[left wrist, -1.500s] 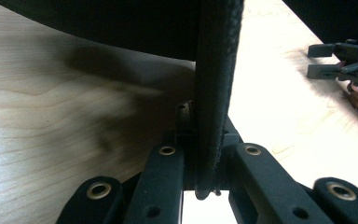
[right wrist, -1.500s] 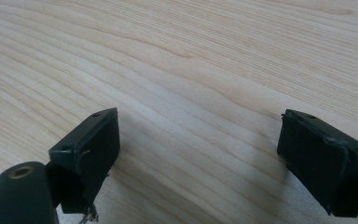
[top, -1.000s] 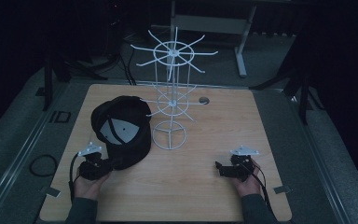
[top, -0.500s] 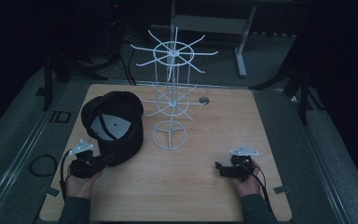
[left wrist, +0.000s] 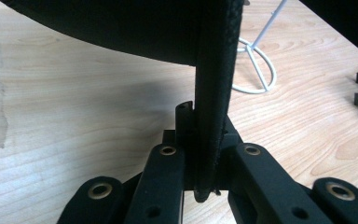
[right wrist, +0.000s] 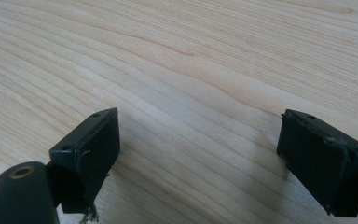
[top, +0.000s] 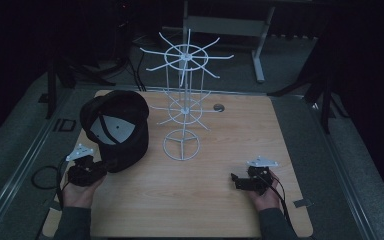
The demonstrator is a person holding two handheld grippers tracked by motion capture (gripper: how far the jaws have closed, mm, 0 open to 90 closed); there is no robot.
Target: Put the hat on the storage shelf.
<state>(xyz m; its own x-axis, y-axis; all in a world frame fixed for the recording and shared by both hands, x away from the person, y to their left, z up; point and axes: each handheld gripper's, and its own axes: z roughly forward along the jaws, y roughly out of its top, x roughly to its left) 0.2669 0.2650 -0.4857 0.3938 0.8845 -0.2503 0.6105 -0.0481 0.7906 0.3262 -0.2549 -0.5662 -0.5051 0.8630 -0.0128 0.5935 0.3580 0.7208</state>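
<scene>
The left gripper (top: 100, 169) pinches the black cap's (top: 117, 131) brim at 8 o'clock of the white wire rack (top: 182, 107); the right gripper (top: 236, 181), at 5 o'clock, is spread.

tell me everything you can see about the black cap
The black cap is a baseball-style cap of dark fabric, turned so its opening faces up and shows a pale grey lining inside. It sits at the table's left side, just left of the white wire rack, and looks tilted. The left gripper is shut on its stitched edge, which stands upright between the jaws in the left gripper view.
</scene>
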